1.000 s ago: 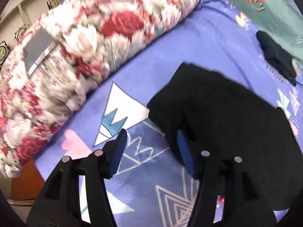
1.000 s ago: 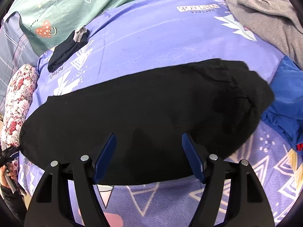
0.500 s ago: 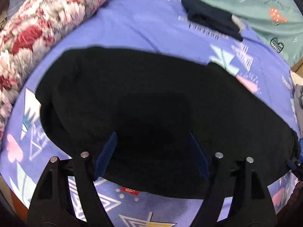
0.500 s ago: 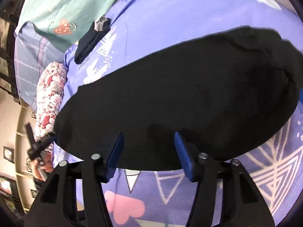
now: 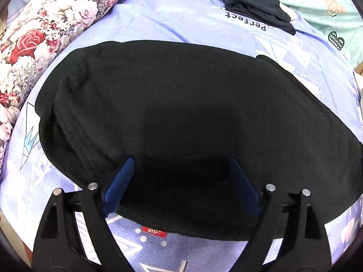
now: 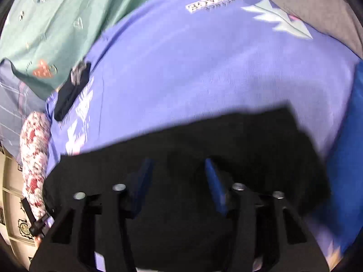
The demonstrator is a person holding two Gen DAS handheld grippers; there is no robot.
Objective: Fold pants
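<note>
i've got the pants [image 5: 192, 117] lying flat across the purple sheet [image 5: 181, 15], already doubled lengthwise. left gripper [image 5: 181, 181] is spreading wide over the near edge, nothing pinched. right gripper [image 6: 177, 179] is narrowing above the cloth — not yet gripping. risk: it catches only the top layer, and the fold drags apart.

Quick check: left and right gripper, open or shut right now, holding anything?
Left gripper: open and opening wider over the black pants, gripping nothing.
Right gripper: open but closing over the pants, nothing clamped yet.
</note>
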